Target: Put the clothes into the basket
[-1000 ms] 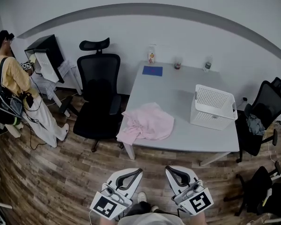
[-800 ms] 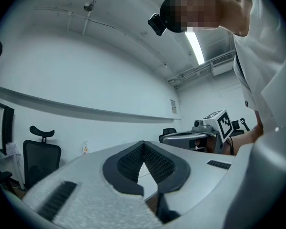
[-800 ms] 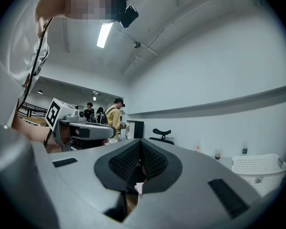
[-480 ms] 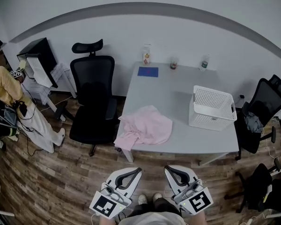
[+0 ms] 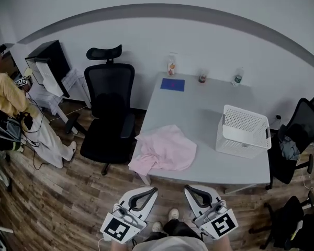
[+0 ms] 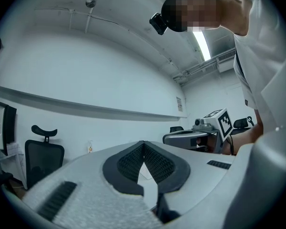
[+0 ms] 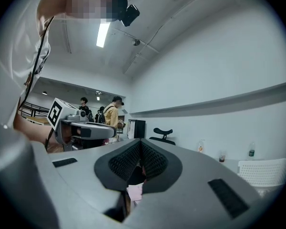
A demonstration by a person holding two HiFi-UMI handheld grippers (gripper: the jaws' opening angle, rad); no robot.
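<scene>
A crumpled pink garment (image 5: 165, 149) lies on the near left corner of the grey table (image 5: 199, 109), partly hanging over the edge. The white perforated basket (image 5: 244, 132) stands at the table's right side and also shows in the right gripper view (image 7: 267, 171). My left gripper (image 5: 154, 191) and right gripper (image 5: 189, 189) are held low, side by side, short of the table's front edge. Both are shut with nothing held. In the left gripper view the gripper's (image 6: 144, 145) dark pads meet at the tip. My right gripper (image 7: 140, 143) looks the same.
A black office chair (image 5: 110, 109) stands left of the table, another (image 5: 298, 135) with clothes on it at the right. Bottles (image 5: 171, 65) and a blue sheet (image 5: 172, 84) sit at the table's far edge. A person (image 5: 10, 103) stands at the far left by a monitor.
The head view has swayed left and back, so the table and basket shift slightly in the picture. Both grippers keep their place and stay shut.
</scene>
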